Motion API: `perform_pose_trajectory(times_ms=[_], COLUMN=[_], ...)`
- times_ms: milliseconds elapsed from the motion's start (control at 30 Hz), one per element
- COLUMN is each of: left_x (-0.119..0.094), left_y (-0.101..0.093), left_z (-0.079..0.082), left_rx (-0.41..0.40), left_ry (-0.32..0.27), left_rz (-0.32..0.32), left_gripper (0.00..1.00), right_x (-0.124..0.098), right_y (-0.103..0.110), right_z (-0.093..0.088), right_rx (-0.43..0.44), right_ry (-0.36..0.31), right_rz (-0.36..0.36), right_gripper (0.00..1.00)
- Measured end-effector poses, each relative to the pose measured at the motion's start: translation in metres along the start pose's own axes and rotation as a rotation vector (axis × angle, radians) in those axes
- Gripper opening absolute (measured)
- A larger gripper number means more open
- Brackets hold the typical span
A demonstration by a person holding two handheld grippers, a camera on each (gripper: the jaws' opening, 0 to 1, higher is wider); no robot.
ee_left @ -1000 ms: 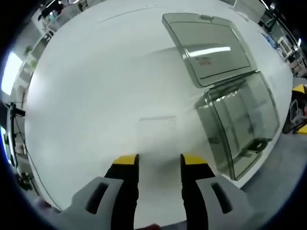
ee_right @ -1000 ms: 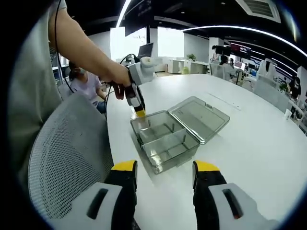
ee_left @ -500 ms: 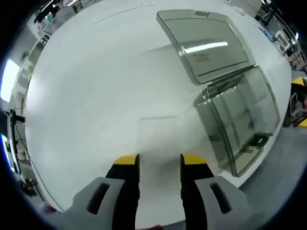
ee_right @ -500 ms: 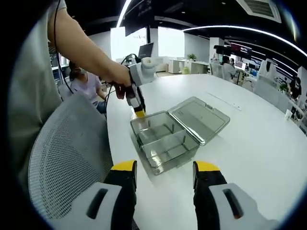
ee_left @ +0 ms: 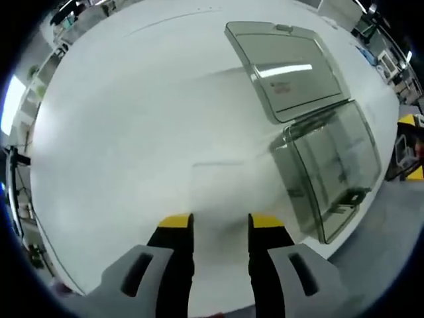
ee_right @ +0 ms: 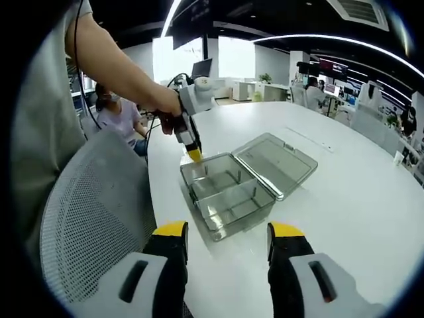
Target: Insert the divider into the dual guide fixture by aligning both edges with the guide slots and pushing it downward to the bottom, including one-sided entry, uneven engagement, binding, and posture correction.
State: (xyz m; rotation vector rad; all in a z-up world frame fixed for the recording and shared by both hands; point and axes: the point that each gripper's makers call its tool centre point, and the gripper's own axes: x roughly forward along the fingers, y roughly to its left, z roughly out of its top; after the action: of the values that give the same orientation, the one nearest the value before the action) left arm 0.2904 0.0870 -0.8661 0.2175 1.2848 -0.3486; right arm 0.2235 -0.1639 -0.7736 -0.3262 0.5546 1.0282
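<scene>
A clear plastic box [ee_right: 228,193] with guide slots stands on the white table [ee_right: 344,199], its hinged lid [ee_right: 276,163] lying open beside it. In the left gripper view the box [ee_left: 334,173] and lid [ee_left: 288,66] are to the right. My left gripper [ee_left: 218,222] is shut on a thin transparent divider [ee_left: 217,189], whose faint rectangular outline rises between the jaws. In the right gripper view the left gripper [ee_right: 193,152] hangs just over the box's far left corner, held by a person's hand. My right gripper [ee_right: 225,232] is open, with nothing in it, short of the box.
A grey mesh chair [ee_right: 93,218] stands by the table's near left edge. A seated person [ee_right: 116,116] is behind it. The person's arm [ee_right: 112,59] reaches across the upper left. White table [ee_left: 132,112] spreads left of the box.
The left gripper has drifted slightly toward the box's corner with the divider still in it. The right gripper has stayed where it was.
</scene>
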Motion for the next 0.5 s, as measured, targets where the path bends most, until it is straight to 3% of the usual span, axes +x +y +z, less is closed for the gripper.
perform_pose_trajectory(times_ms=[500], left_x=[-0.0041], left_y=[-0.0008], left_z=[-0.0021], left_rx=[-0.024], left_ry=[0.002], left_rz=[-0.035], left_gripper=[0.28], right_x=[-0.0013], right_y=[-0.0005], right_z=[-0.0006], right_rx=[-0.001], right_ry=[0.003], right_rz=[0.001], right_gripper=[0.44])
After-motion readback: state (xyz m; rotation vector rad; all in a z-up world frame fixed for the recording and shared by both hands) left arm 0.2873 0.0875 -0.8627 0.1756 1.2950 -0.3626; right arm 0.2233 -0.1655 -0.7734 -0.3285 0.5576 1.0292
